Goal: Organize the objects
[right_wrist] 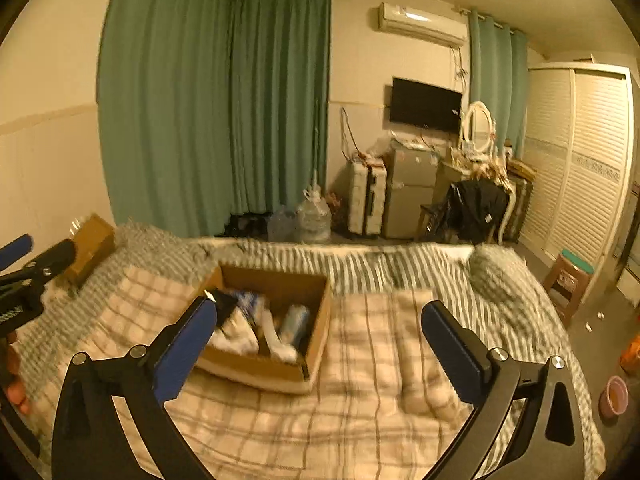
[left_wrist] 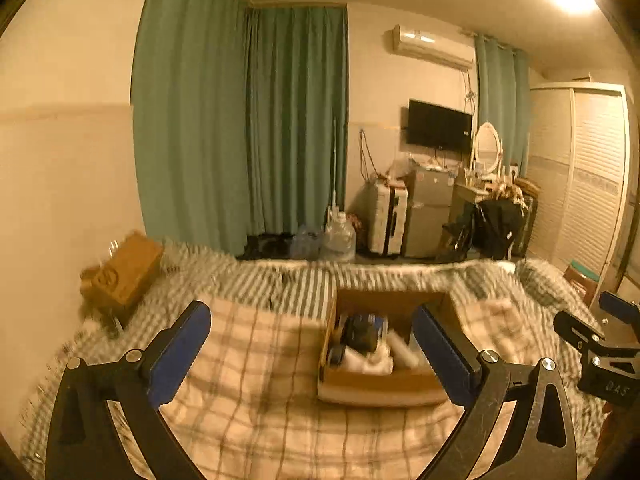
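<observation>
While both hand-held grippers, left (left_wrist: 310,350) and right (right_wrist: 320,346), gape wide and empty, the cardboard box (right_wrist: 276,370) on the bed (right_wrist: 360,420) looks light, its stiff side walls the likeliest hold.

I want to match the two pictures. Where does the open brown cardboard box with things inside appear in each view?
Left wrist view: open brown cardboard box lies right of centre, low, on the checked blanket.
Right wrist view: the box lies left of centre.
Shared landmark: black wall television, upper right in both.
</observation>
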`<state>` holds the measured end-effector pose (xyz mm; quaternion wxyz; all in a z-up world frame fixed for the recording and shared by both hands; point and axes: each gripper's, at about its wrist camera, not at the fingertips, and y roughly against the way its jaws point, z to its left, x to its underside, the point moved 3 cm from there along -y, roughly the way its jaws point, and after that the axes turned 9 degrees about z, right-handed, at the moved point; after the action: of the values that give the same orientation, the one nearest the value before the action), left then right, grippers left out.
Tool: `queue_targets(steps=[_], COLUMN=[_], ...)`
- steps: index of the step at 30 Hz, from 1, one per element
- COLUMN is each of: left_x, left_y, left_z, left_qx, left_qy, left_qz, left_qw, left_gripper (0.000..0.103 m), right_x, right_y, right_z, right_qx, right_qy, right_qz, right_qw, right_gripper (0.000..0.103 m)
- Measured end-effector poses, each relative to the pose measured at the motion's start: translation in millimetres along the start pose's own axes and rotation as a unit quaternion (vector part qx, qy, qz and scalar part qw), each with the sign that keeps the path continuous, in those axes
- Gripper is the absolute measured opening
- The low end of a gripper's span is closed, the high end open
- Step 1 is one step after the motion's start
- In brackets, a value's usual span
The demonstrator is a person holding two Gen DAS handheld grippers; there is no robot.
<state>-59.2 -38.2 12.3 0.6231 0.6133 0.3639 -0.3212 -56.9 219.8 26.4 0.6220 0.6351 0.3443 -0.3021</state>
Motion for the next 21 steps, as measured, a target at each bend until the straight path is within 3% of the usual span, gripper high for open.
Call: queue_targets(steps=[3,7,13,21], left_x=[21.5,32.7,35.6,37.2], left_y=[-13.6,-21.6,-27.0,-32.4], left_z=[2.4,-0.7,-5.4,-5.6], left_qx=[-0.019,-0.015,-0.014,-0.008], left_qy=[-0.004,-0.009,-0.02,-0.016], left_qz=[0.016,0.029,0.039,0.052], left_qw=[0.9997,0.9994,0.9989,0.9985], left_gripper=[0.103,0.103,0.103,0.103], right_x=[29.3,44.3,46.2,45.0], right_y=[-22.6,-42.6,-44.9,-46.6], right_z=[0.8,0.7,2.8,3.5], right_qx=[0.004,-0.003,0.018,0.016], right_qy=[0.001,-0.005,-0.003,-0.003], right_qz=[0.012,0.041,0.035,0.043], right_qw=[1.0,0.999,0.999,0.999], right_gripper=[0.103,0.103,0.103,0.103])
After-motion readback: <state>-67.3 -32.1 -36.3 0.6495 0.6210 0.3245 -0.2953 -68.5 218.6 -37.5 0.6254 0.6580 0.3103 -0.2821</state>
